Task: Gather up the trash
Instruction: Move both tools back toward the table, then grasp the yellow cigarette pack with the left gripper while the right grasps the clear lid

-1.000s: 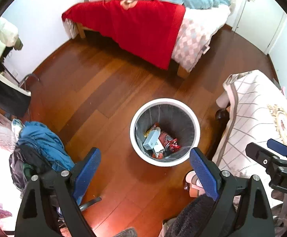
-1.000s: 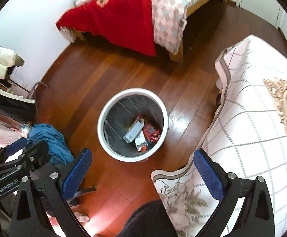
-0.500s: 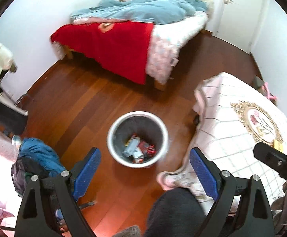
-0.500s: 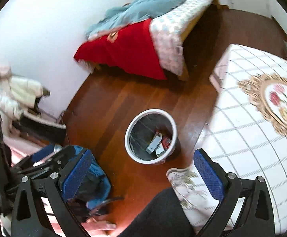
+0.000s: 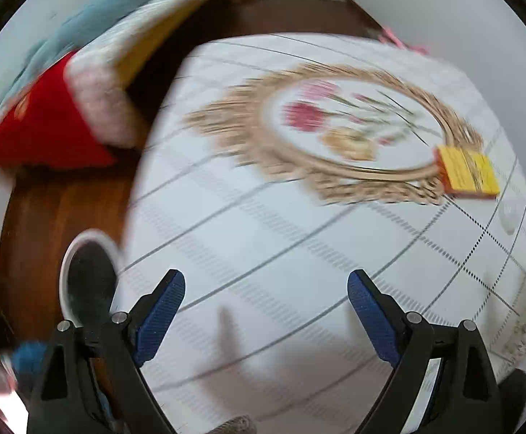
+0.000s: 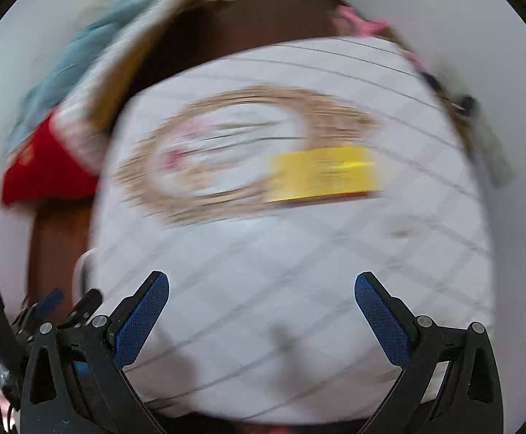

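Two grippers over the table

Both the left gripper (image 5: pixel 266 298) and right gripper (image 6: pixel 262 298) are hanging wide open, holding nothing. A yellow packet (image 6: pixel 322 173) is lying on the tablecloth (image 5: pixel 263 238), far right. The bin (image 5: pixel 82 282) is standing near left.

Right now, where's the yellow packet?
The yellow packet lies on the white tablecloth, at the right edge of its gold ring pattern. In the right wrist view it sits near the centre, ahead of the open right gripper.

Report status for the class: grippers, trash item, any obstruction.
Left gripper open, empty. Right gripper open, empty. Yellow packet lying on the tablecloth, untouched. Nothing seen between grippers and packet; views blurred.
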`<state>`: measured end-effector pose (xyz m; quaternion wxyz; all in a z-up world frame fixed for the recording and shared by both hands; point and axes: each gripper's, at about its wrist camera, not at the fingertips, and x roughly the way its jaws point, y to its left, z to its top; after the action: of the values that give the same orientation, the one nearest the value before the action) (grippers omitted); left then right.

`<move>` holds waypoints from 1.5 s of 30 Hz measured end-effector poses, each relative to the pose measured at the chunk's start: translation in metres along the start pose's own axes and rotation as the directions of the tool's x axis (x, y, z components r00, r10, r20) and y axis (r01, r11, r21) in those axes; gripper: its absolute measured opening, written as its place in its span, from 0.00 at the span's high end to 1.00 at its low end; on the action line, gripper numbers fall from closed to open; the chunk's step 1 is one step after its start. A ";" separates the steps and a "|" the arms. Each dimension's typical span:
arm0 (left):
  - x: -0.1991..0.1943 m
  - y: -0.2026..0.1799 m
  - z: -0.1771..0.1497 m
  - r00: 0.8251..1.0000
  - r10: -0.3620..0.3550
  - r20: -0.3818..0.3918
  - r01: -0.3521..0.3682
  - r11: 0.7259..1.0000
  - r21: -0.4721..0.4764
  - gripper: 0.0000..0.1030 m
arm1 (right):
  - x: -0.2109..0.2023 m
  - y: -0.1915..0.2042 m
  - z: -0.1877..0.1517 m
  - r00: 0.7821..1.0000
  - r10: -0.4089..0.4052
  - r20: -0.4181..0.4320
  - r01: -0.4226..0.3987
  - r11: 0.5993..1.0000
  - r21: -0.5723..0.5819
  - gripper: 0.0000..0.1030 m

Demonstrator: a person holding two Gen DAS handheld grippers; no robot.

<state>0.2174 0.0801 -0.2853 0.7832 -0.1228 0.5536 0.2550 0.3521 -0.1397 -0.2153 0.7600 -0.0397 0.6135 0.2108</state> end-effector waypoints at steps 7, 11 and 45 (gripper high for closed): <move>0.032 -0.069 0.040 1.000 0.011 0.001 -0.011 0.982 0.191 0.11 | 0.054 -0.075 0.036 1.000 -0.008 -0.026 0.009 0.998 0.063 0.18; 0.027 -0.105 0.060 0.999 -0.026 0.038 0.010 0.934 0.358 0.11 | 0.073 -0.069 0.040 1.000 -0.016 -0.009 0.016 1.000 0.020 0.37; 0.063 -0.164 0.058 0.971 -0.201 -0.125 0.235 0.882 0.407 0.29 | 0.055 -0.103 0.016 1.000 -0.025 -0.016 0.026 0.998 0.060 0.58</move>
<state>0.3682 -0.0131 -0.3373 0.7924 -0.0233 0.6085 0.0352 0.4133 -0.2132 -0.2843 0.7587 -0.0265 0.6249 0.1822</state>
